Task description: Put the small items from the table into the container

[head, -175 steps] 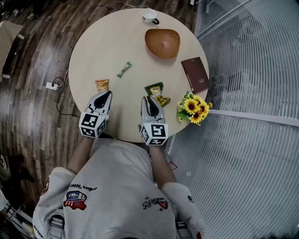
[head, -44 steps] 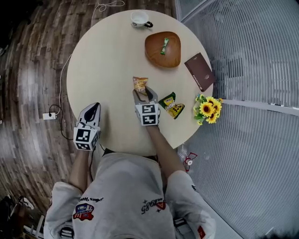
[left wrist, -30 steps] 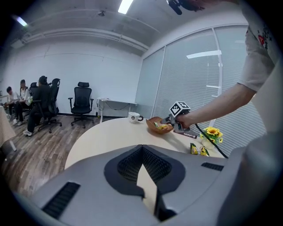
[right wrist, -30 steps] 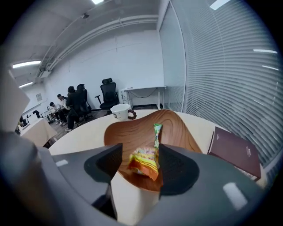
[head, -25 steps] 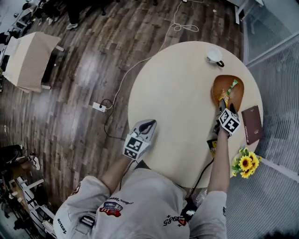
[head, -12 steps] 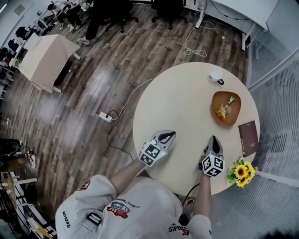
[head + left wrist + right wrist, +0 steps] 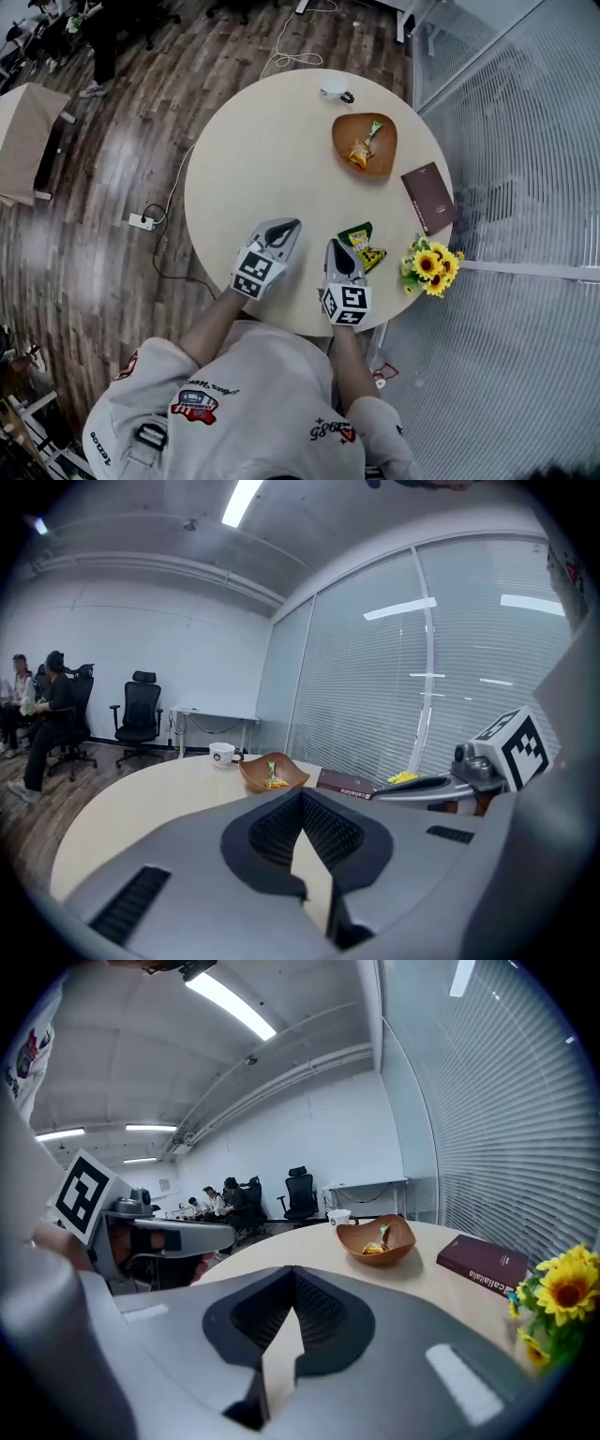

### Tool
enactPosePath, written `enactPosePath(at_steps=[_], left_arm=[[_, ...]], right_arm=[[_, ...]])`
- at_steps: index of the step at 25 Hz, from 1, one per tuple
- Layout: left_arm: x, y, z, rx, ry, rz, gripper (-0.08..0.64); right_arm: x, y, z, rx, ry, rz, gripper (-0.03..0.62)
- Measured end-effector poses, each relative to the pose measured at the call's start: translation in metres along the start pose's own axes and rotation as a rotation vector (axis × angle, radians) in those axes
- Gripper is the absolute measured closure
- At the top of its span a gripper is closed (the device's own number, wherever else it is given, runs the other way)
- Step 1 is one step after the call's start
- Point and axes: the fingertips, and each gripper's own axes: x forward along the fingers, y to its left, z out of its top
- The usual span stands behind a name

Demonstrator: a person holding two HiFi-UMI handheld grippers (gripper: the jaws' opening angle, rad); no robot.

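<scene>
Both pairs of fingers are pressed shut and hold nothing. The right gripper point(image 7: 339, 247) is held over the near edge of the round tabletop point(image 7: 253, 150), pointing away from the person. In the right gripper view its fingers meet at the tips, with only bare tabletop beyond them. The left gripper point(image 7: 290, 225) is beside it, angled a little toward the right, and the left gripper view shows its fingers closed and empty too.

Just to the right of the right gripper's tip, a green and yellow snack packet point(image 7: 363, 246) lies flat on the tabletop. No view shows whether the two touch. The packet lies slantwise, with its far end nearer the fingers and its near end toward a bunch of sunflowers point(image 7: 429, 266) at the table's edge. The right hand is clearly the nearer one, since the left would have to reach across it.

Further out, toward the far right of the tabletop, a brown bowl point(image 7: 385, 150) holds an orange packet point(image 7: 358, 155) and a green packet point(image 7: 374, 129). The snack packet appears to be the last small item outside the bowl. To take it, the right fingers would likely need to open, shift slightly right and close across its short side.

A dark red book point(image 7: 429, 197) lies between the bowl and the flowers, and a white cup point(image 7: 334, 91) stands at the far edge.
</scene>
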Motion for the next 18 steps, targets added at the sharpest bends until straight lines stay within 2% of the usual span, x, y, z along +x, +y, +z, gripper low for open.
enactPosePath(at_steps=[7,12,16,18], left_arm=[[0.001,-0.016,-0.001,0.011,0.018,-0.017,0.555],[-0.001,-0.028,0.004,-0.029,-0.029,-0.078,0.555],[-0.002,-0.018,-0.005,0.021,0.001,-0.039,0.555],[-0.002,-0.014,-0.008,0.018,0.019,-0.03,0.555]], right_arm=[[-0.015,-0.001,0.002,0.009,-0.006,-0.015,0.591],[-0.022,-0.005,-0.003,0.015,-0.012,-0.032,0.591],[-0.017,-0.013,-0.011,0.001,-0.039,-0.076,0.591],[-0.014,-0.035,-0.026,-0.023,-0.006,-0.131,0.589]])
